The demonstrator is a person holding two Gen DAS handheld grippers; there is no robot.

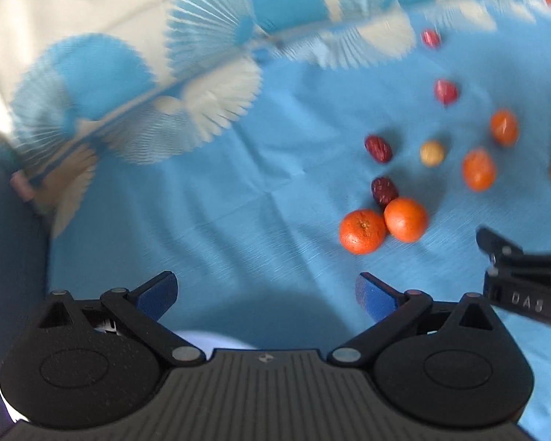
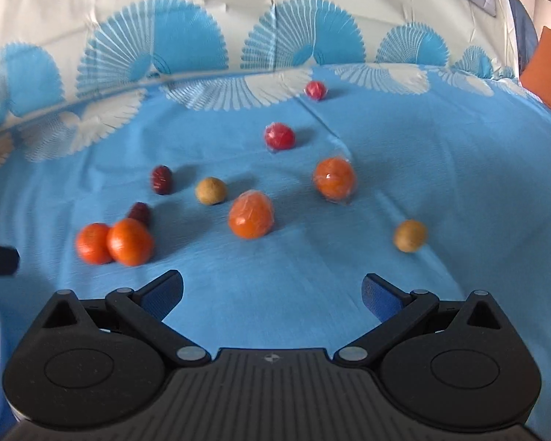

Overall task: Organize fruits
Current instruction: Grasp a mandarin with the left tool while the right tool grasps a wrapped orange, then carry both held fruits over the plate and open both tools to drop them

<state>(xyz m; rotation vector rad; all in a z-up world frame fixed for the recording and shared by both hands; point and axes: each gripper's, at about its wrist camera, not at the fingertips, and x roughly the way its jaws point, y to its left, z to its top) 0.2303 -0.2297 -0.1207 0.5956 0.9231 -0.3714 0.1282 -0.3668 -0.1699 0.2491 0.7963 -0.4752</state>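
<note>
Nothing is picked up yet: this looks like the very start of the sorting, with both tools hovering over the blue cloth [image 2: 440, 183] that covers the counter and the fruit scattered loose on it.

Starting at the left, the left gripper [image 1: 266, 290] has its fingers spread wide with only bare cloth between them. The fruit all lies ahead and off to its right. Nearest are two bare oranges [image 1: 384, 229] touching each other, with a dark red date [image 1: 384, 190] tucked just behind them and a second date [image 1: 378, 148] a little farther back. To take one, this hand would have to swing right and forward, and I'd guess the touching pair will want a careful approach so one doesn't roll off.

Moving right, a tan round fruit [image 2: 211, 191] sits near the middle, then two oranges in clear wrap [image 2: 251, 215], apart from each other, and beyond them two red wrapped fruits [image 2: 279, 136], the farther one [image 2: 316, 90] close to the patterned border.

The right gripper [image 2: 273, 292] is likewise open and empty. The nearer wrapped orange lies ahead of its gap, slightly left of centre, not yet between the fingers. Another tan fruit [image 2: 409, 235] rests alone to the right, ahead of the right finger. A straight push forward seems the likeliest next move.
</note>
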